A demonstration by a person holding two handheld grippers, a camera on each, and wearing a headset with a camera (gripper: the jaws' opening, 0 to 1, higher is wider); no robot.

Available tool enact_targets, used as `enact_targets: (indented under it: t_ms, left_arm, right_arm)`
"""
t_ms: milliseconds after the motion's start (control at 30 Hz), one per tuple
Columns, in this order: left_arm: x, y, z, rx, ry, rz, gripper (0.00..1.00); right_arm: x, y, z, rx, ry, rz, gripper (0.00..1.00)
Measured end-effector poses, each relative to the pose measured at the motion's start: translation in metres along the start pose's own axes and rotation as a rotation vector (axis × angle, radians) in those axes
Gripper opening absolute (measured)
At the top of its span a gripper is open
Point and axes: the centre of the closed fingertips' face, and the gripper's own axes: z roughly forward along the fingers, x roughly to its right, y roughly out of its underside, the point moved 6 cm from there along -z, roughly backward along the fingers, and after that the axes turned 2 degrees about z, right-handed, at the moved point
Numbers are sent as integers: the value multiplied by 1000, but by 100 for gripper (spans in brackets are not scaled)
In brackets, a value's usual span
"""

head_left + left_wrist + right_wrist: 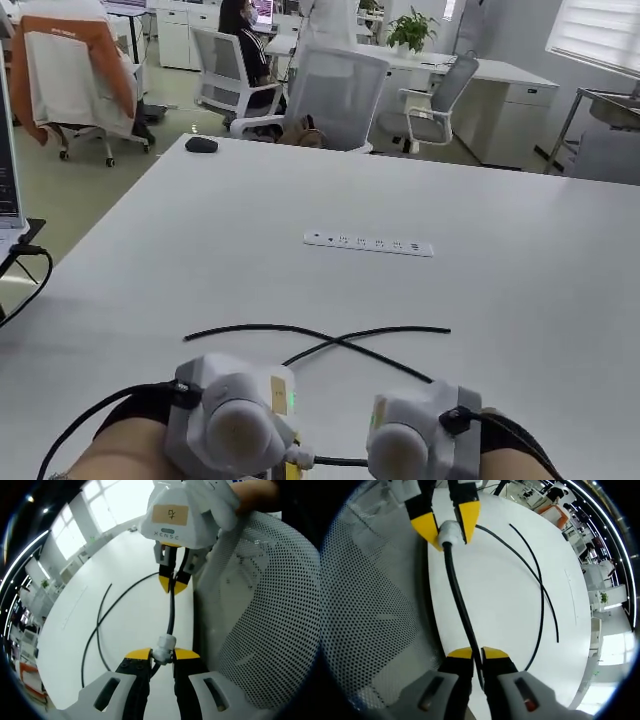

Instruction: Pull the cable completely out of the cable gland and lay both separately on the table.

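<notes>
A white cable gland sits between the yellow tips of my left gripper, which is shut on it. The black cable runs out of the gland to my right gripper, which is shut on the cable a short way off. The right gripper view has the gland at its top, held in the left gripper's jaws. In the head view both grippers, left and right, are at the near table edge with the gland between them. More cable lies crossed on the table beyond.
A white power strip lies mid-table and a black mouse rests at the far edge. A mesh chair back is close beside the grippers. Office chairs and desks stand behind the white table.
</notes>
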Motion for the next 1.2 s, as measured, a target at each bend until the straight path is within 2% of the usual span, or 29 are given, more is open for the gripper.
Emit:
enact_targets:
  t_ms: [33, 67, 100, 167, 200, 267, 333, 367, 433, 500, 600, 667, 800, 867, 967, 1000, 1067, 1200]
  left_arm:
    - [0, 0, 0, -1, 1, 2, 17]
    - [0, 1, 0, -9, 1, 5, 17]
    - [0, 2, 0, -17, -2, 10, 17]
    - [1, 3, 0, -19, 2, 8, 17]
    - [1, 3, 0, -20, 2, 13, 17]
    - [1, 3, 0, -21, 2, 18, 17]
    - [2, 3, 0, -18, 7, 16, 17]
    - [2, 2, 0, -20, 6, 20, 17]
    - [2, 2, 0, -17, 9, 21, 17]
    - [3, 2, 1, -20, 11, 25, 17]
    - [3, 1, 1, -18, 10, 29, 17]
    - [3, 0, 1, -11, 10, 25, 17]
    - [4, 0, 2, -11, 12, 29, 17]
    - [2, 1, 1, -12, 8, 26, 17]
    - [1, 2, 1, -16, 6, 21, 17]
    - [1, 2, 1, -16, 6, 19, 17]
    - [2, 2, 2, -20, 9, 23, 17]
    - [2, 1, 1, -18, 9, 23, 17]
  right_arm:
    - [-2, 0, 0, 3, -15, 7, 5]
    - [-8, -2, 2, 12, -61, -11, 6]
    - [-11, -5, 3, 30, -81, -22, 7]
    - [-17, -17, 1, 120, -100, -35, 14]
    - [-18, -21, 0, 140, -110, -34, 16]
    - [-23, -36, -6, 248, -153, -24, 16]
    - [-24, -46, -13, 321, -154, -38, 15]
    - [-23, -54, -19, 383, -151, -36, 15]
    - [-27, -64, -28, 484, -197, 15, 14]
    - [-28, -69, -33, 535, -218, 29, 12]
    - [-28, -67, -31, 521, -212, 14, 7]
    - [-29, -64, -28, 493, -218, 2, 4]
    - [-29, -63, -27, 484, -208, 5, 3]
    - [-27, -60, -23, 454, -193, 0, 3]
    - [-27, -49, -14, 352, -182, -30, 3]
    - [-26, -43, -9, 299, -173, -27, 3]
    - [-23, -32, -4, 227, -158, -14, 3]
    - [-15, -16, 2, 113, -104, -11, 4]
